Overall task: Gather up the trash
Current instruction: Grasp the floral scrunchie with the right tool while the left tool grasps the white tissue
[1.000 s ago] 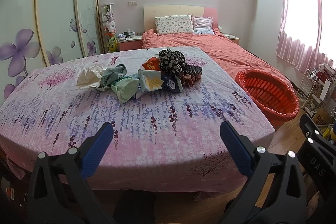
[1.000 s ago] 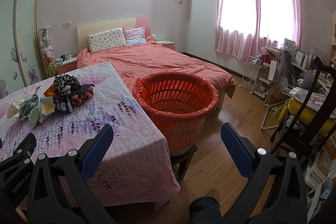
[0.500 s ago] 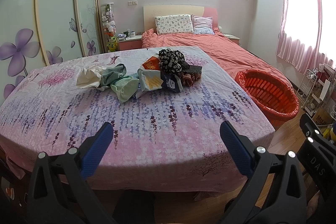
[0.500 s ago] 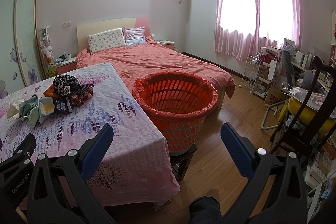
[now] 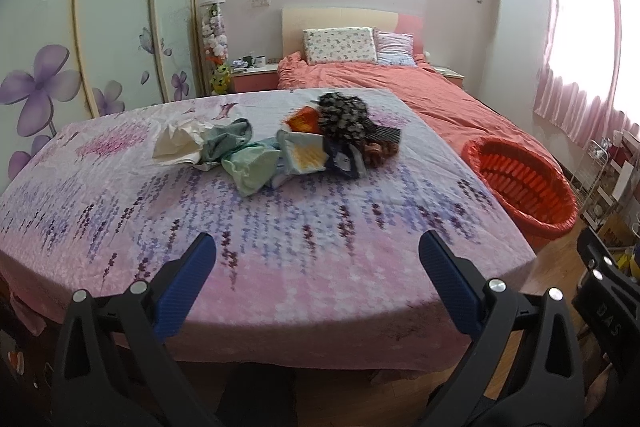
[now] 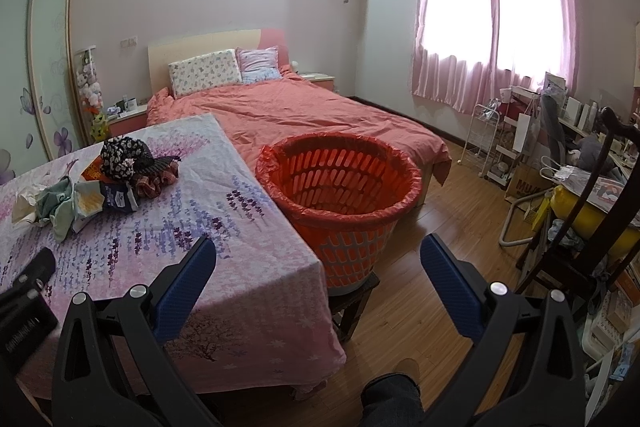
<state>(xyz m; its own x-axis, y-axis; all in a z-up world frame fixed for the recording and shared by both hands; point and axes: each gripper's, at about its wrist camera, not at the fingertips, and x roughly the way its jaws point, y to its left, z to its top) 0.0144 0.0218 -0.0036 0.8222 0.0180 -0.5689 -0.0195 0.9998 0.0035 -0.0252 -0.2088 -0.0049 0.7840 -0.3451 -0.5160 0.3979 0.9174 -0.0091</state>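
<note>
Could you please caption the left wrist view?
Open left gripper faces a trash pile on the covered table; orange basket alongside.

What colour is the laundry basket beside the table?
Orange-red laundry basket, lined with a matching bag; clearest in the right wrist view.

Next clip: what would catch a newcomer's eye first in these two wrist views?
Probably the orange basket, lined with a red bag and raised on a small stool beside the floral-covered table. Next, the pile of trash heaped toward the far middle of that table. Both the left gripper and right gripper are open and empty, short of it.
</note>
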